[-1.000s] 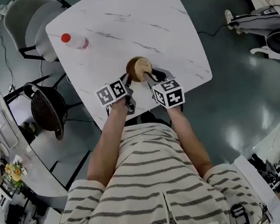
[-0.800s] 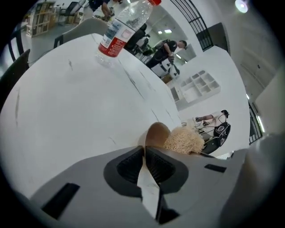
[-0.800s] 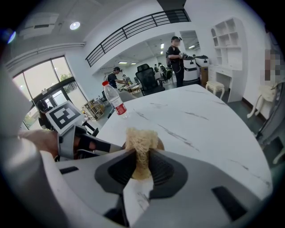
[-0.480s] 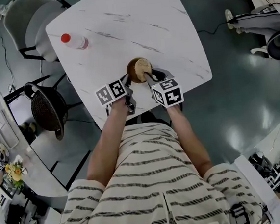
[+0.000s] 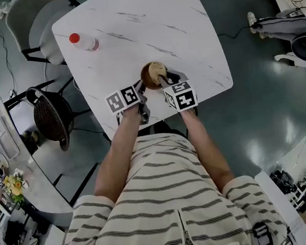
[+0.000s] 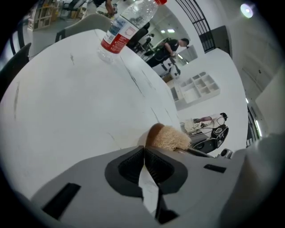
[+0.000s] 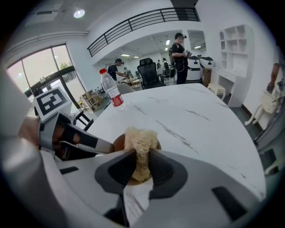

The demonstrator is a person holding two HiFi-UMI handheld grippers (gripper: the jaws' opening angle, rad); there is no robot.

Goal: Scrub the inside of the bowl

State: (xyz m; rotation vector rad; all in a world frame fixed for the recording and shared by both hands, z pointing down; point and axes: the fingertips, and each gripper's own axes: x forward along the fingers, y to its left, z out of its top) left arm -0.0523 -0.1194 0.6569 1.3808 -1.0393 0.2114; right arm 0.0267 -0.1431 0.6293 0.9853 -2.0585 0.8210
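Observation:
A small brown wooden bowl (image 5: 149, 76) sits on the white marble table (image 5: 148, 17) near its front edge. A beige fibrous scrubber (image 5: 158, 68) rests inside it. My right gripper (image 5: 163, 80) is shut on the scrubber (image 7: 140, 144) and presses it into the bowl (image 7: 116, 143). My left gripper (image 5: 140, 87) is at the bowl's left rim with its jaws shut, apparently pinching that rim. In the left gripper view the bowl (image 6: 152, 132) and scrubber (image 6: 171, 138) show just past the left gripper (image 6: 144, 153). Most of the bowl's inside is hidden.
A clear water bottle (image 5: 83, 42) with a red cap lies far left on the table, also seen as the bottle (image 7: 111, 91). A black wicker chair (image 5: 50, 118) and a white chair (image 5: 30, 23) stand left of the table. People stand in the background.
My right gripper has edged slightly forward, shifting the scrubber a little inside the bowl. The left gripper and the bowl have stayed in place.

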